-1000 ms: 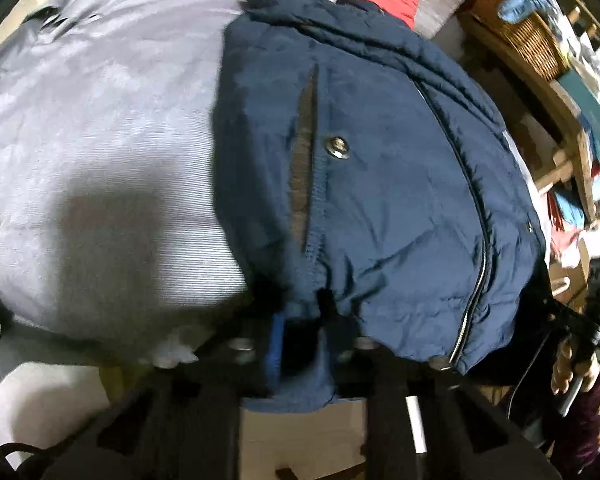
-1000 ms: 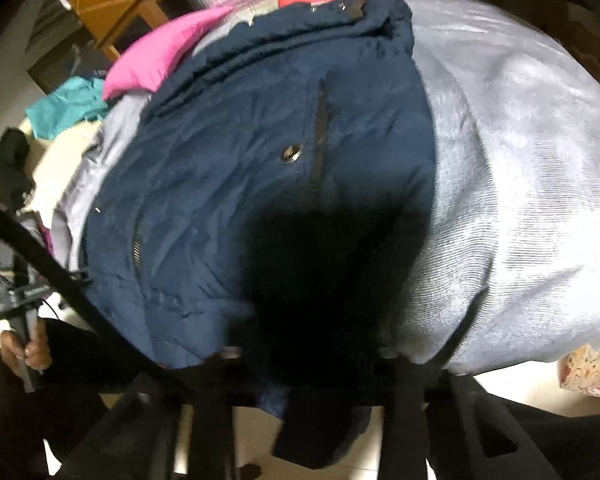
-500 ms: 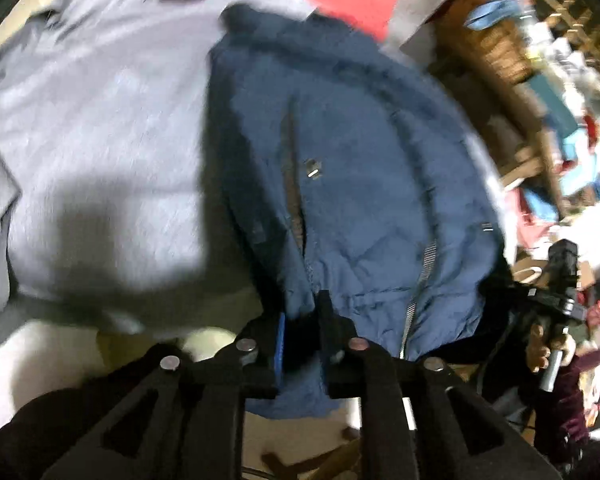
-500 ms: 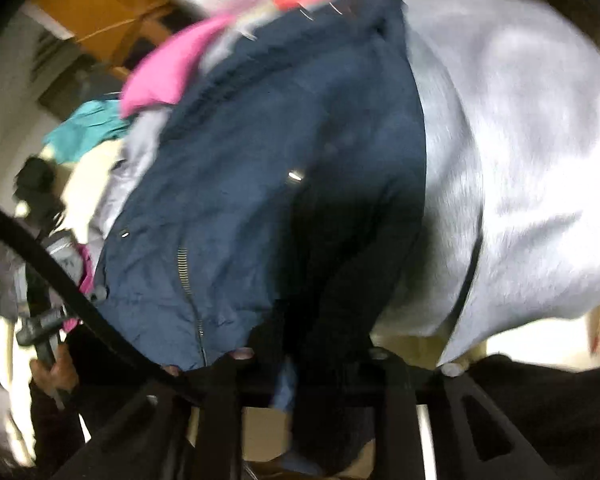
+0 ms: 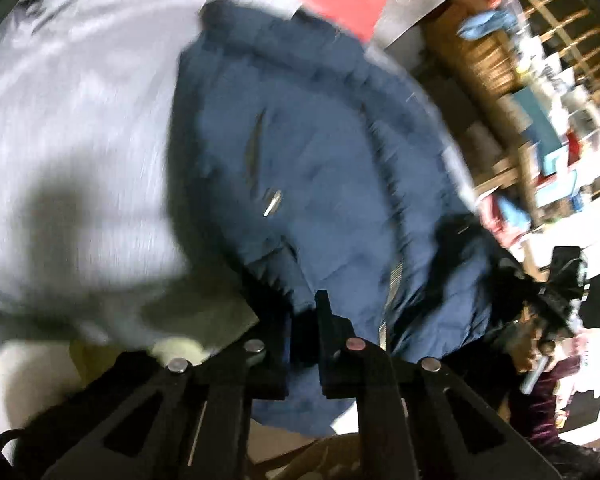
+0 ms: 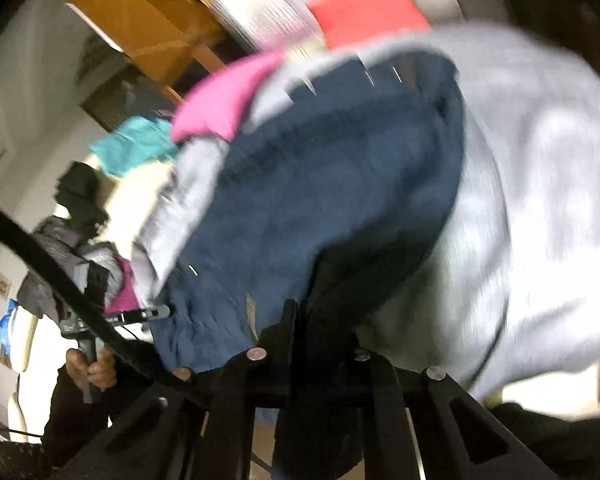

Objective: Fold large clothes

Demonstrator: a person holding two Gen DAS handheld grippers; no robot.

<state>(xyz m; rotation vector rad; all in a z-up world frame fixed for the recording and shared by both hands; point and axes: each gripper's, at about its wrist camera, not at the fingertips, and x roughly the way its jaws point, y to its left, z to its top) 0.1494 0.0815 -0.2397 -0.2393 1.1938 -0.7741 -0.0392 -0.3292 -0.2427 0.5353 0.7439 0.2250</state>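
Observation:
A navy padded jacket [image 5: 320,160] lies zipped on a pale grey cover [image 5: 80,120], collar at the far end. My left gripper [image 5: 300,312] holds the near hem left of the zip, its jaws closing tight with the navy fabric pinched between them. In the right wrist view the same jacket [image 6: 320,184] rises toward the camera. My right gripper [image 6: 320,328] is closing on the shadowed hem at the other corner, cloth filling the gap between its fingers. Both corners hang lifted off the grey cover [image 6: 540,200]. Both views are blurred.
A pink cloth [image 6: 228,100], a red item [image 6: 368,8] and a teal cloth [image 6: 136,148] lie beyond the collar. Cluttered wooden shelves [image 5: 520,60] stand to the right. A hand [image 6: 92,368] grips the other tool's handle at the left.
Both grippers have risen with the hem held in them, pulling the jacket's near edge up off the grey cover. The collar end has stayed down.

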